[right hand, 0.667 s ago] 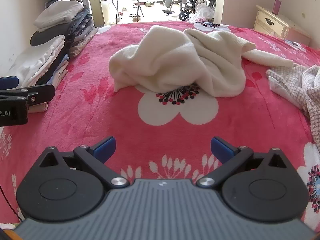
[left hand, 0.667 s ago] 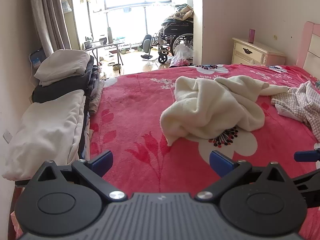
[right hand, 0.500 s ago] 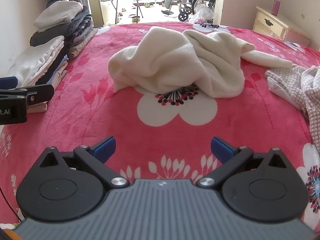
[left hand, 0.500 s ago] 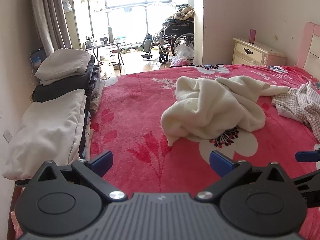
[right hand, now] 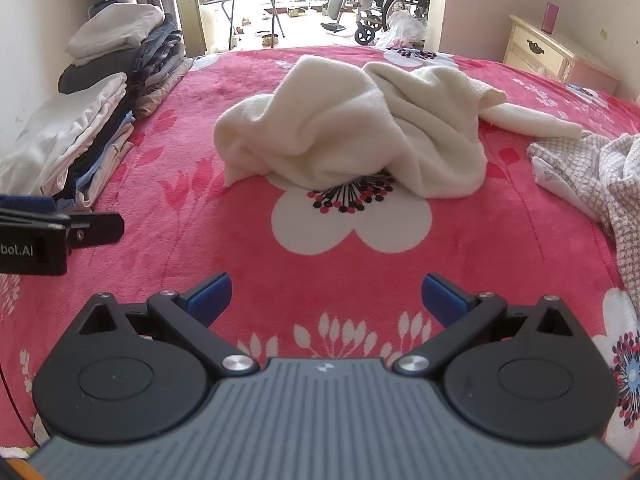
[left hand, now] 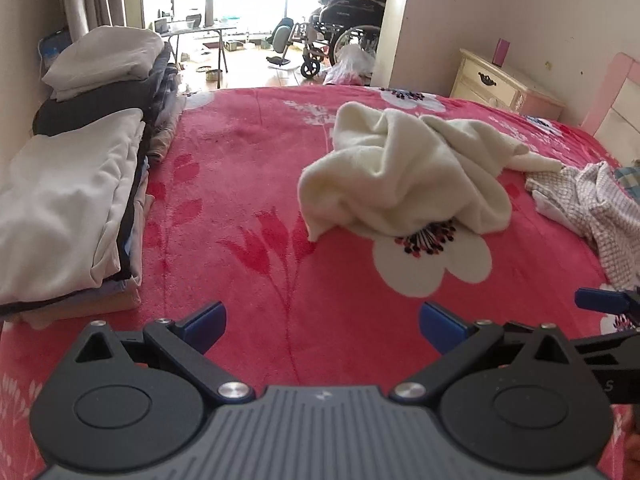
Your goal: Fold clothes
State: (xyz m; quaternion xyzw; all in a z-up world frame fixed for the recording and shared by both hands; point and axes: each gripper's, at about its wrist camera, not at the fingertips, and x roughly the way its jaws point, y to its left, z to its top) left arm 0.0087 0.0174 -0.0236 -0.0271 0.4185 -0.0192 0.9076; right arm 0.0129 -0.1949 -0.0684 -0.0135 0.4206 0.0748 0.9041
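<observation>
A crumpled cream garment point(left hand: 404, 176) point(right hand: 352, 136) lies in a heap in the middle of the red flowered bedspread point(left hand: 248, 208) point(right hand: 352, 264). A checked garment point(left hand: 600, 208) point(right hand: 592, 168) is bunched at the right. My left gripper point(left hand: 322, 326) hovers over the near part of the bed, open and empty, well short of the cream heap. My right gripper point(right hand: 326, 298) is likewise open with nothing between its blue pads, facing the heap from the front. Part of the left gripper shows at the left edge of the right wrist view.
Stacks of folded clothes point(left hand: 76, 184) point(right hand: 92, 132) line the bed's left side by the wall. A cream nightstand point(left hand: 504, 84) point(right hand: 548, 52) stands at the far right. Beyond the bed a doorway opens to a wheelchair point(left hand: 344, 28) and a small table point(left hand: 200, 32).
Both grippers have moved forward and tipped down a little; the cream heap sits closer and larger in both views. The jaws have stayed wide.
</observation>
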